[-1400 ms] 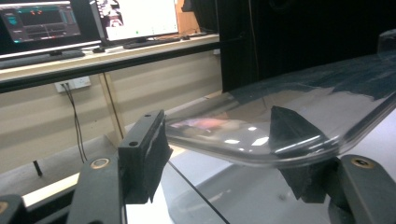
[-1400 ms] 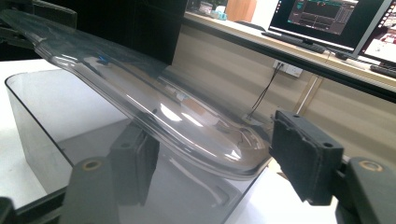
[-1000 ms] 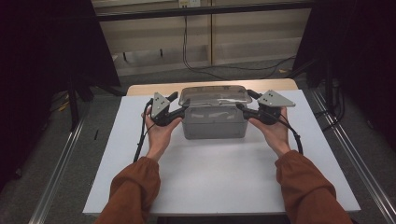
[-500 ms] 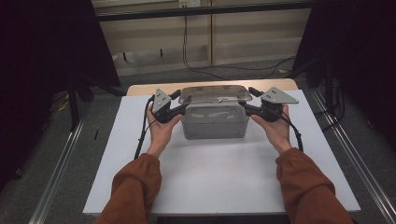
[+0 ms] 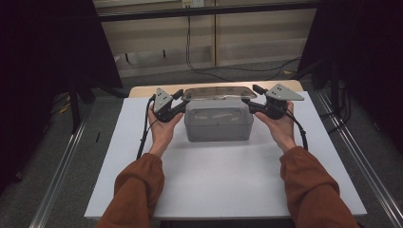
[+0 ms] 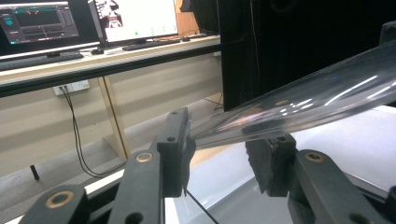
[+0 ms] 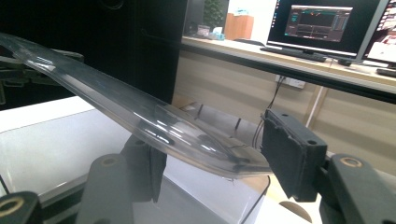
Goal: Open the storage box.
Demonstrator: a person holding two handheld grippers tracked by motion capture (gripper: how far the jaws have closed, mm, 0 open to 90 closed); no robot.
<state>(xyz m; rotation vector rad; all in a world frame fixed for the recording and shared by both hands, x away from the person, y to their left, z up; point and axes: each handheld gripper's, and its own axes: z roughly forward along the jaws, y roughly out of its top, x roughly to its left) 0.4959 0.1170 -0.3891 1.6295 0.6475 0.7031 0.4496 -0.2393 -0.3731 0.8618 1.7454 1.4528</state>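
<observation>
From the high view, the person stands a gripper at each end of a grey plastic box (image 5: 217, 121) on the white table (image 5: 223, 185). The clear lid (image 5: 216, 93) sits over the box's top, tilted up towards the far side, with the left gripper (image 5: 178, 97) at its left end and the right gripper (image 5: 249, 97) at its right end. The step looks like lifting the lid off with both hands, or setting it on; which one, the frame does not say.

Over to the left gripper view: the lid's end (image 6: 299, 100) runs between the two black jaws. The left gripper (image 6: 222, 149) has just been closing, and the left pad (image 6: 184, 140) now touches the lid's edge, while the other pad (image 6: 268, 161) sits just under the plastic. Whether both pads actually press is too close to call.

Now the right gripper view: the lid's end (image 7: 154, 121) passes between the jaws of the right gripper (image 7: 219, 158). The near pad (image 7: 149, 165) lies under it, the far pad (image 7: 292, 154) stands a little apart from the tip, so these jaws are not clamped.

The next move probably calls for both sets of jaws to pinch firmly before any lift, and for the hands to travel together so the thin lid neither twists nor slips.
</observation>
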